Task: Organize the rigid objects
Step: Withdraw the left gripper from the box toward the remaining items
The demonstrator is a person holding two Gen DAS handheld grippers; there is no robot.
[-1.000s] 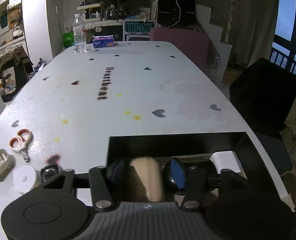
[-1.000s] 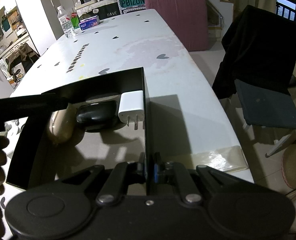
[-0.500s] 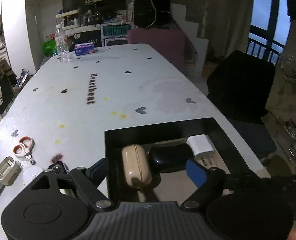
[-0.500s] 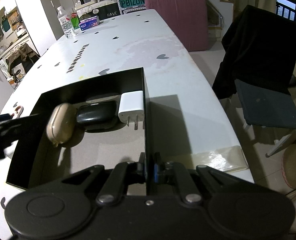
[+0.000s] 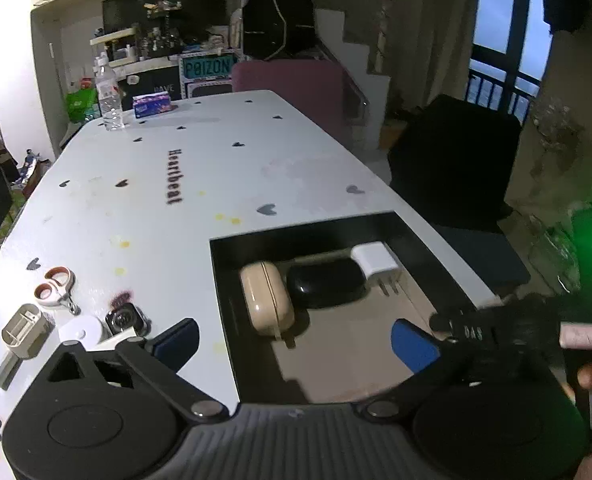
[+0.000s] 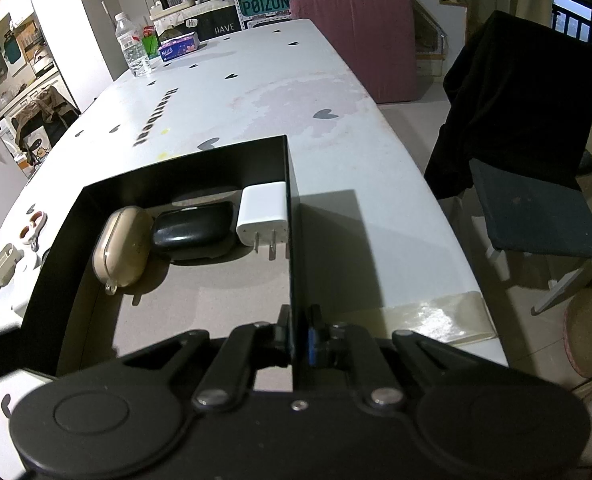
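Observation:
A black box (image 5: 220, 280) (image 6: 68, 232) sits on the white table near its front right corner. In it lie a beige earbud case (image 5: 266, 298) (image 6: 122, 246), a black case (image 5: 325, 288) (image 6: 194, 230) and a white charger plug (image 5: 375, 260) (image 6: 264, 214). My left gripper (image 5: 294, 342) is open and empty, held above the box's near left part. My right gripper (image 6: 299, 338) is shut on the box's right wall (image 6: 294, 240). Left of the box lie a smartwatch (image 5: 126, 320), a white round object (image 5: 82, 330), a beige clip (image 5: 26, 330) and small scissors (image 5: 56, 286).
A water bottle (image 5: 108, 98) and a tissue pack (image 5: 152, 104) stand at the table's far end. A pink cushion (image 6: 355, 40) is behind the table. A dark chair (image 6: 527, 128) stands to the right. Tape (image 6: 431, 316) marks the table's near right edge.
My left gripper let go of the beige earbud case in the box, opened wide, and drew back and up. The right gripper kept its hold on the box wall.

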